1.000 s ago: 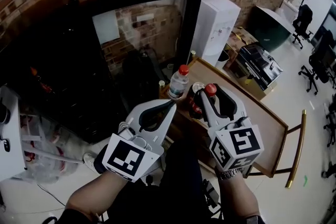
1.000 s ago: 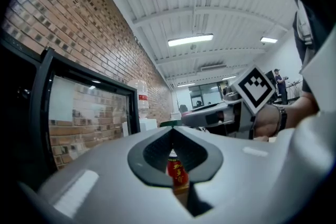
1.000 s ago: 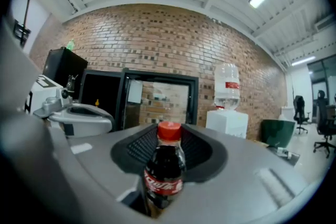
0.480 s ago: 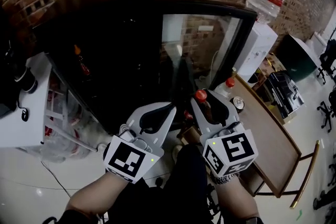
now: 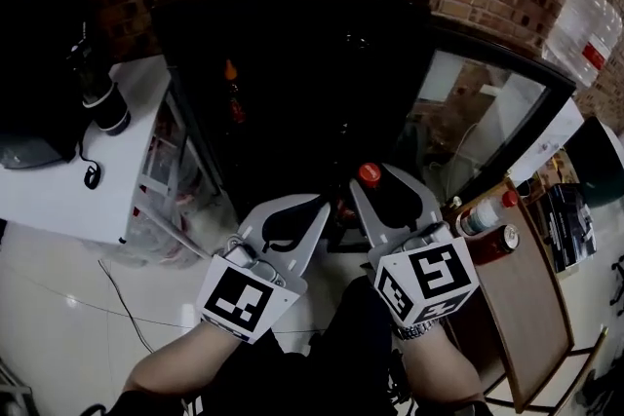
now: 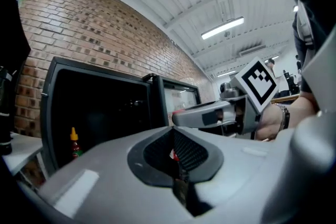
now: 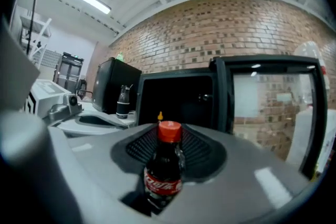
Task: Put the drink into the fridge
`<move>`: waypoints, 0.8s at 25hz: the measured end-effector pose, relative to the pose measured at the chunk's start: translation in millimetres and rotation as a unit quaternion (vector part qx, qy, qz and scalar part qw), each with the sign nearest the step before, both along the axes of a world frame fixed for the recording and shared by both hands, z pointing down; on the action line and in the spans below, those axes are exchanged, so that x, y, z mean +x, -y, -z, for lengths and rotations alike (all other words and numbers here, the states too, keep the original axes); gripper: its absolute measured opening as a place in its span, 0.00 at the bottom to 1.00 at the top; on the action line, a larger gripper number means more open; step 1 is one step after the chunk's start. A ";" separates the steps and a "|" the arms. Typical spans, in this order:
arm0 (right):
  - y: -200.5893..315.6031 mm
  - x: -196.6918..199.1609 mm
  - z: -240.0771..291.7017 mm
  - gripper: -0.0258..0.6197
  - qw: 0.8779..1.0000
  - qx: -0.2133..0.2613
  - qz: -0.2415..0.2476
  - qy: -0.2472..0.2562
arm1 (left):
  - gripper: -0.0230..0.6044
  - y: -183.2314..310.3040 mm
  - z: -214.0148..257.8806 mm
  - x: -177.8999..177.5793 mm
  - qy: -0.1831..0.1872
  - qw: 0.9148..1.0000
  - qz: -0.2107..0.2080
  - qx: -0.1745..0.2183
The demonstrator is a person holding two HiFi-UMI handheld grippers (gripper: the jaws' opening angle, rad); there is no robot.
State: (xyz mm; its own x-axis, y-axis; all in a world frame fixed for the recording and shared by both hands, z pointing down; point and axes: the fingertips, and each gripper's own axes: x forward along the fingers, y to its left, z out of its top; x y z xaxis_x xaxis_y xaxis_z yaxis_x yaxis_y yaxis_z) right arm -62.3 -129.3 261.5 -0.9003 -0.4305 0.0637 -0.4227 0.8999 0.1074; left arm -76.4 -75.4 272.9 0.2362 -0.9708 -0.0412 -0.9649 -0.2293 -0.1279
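Two tools face the open fridge (image 5: 292,54). On the left, the left tool (image 5: 314,206) is closed on itself and empty. On the right, the right tool (image 5: 382,182) is clamped round the drink (image 5: 369,174), a small cola bottle held upright by its body. It is probably light, stiff plastic and rather slippery, so the body grip suits it. Only the right gripper view shows its label; the head view shows just the red cap.
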 end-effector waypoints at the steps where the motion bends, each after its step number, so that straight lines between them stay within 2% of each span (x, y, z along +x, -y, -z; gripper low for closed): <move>1: -0.5 -12.8 -1.8 0.25 1.000 -0.001 0.009 0.000 | 0.04 -1.3 -1.8 -10.6 0.000 1.000 0.008 -0.002; 9: 2.8 -98.2 -14.5 0.25 0.998 -0.013 0.053 -0.007 | 0.04 -7.7 -9.1 -83.3 -0.006 0.998 0.060 -0.010; 20: 31.6 -171.0 -20.2 0.25 0.997 -0.015 0.073 -0.010 | 0.04 2.0 -11.6 -139.3 0.000 0.996 0.088 -0.017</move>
State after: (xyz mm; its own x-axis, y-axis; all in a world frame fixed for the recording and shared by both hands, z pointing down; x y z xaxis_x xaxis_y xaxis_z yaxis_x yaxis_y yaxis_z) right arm -233.3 -161.0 281.7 -0.9514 -0.2935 0.0931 -0.2859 0.9543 0.0866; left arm -215.6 -77.4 284.6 0.0615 -0.9981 -0.0074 -0.9906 -0.0601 -0.1226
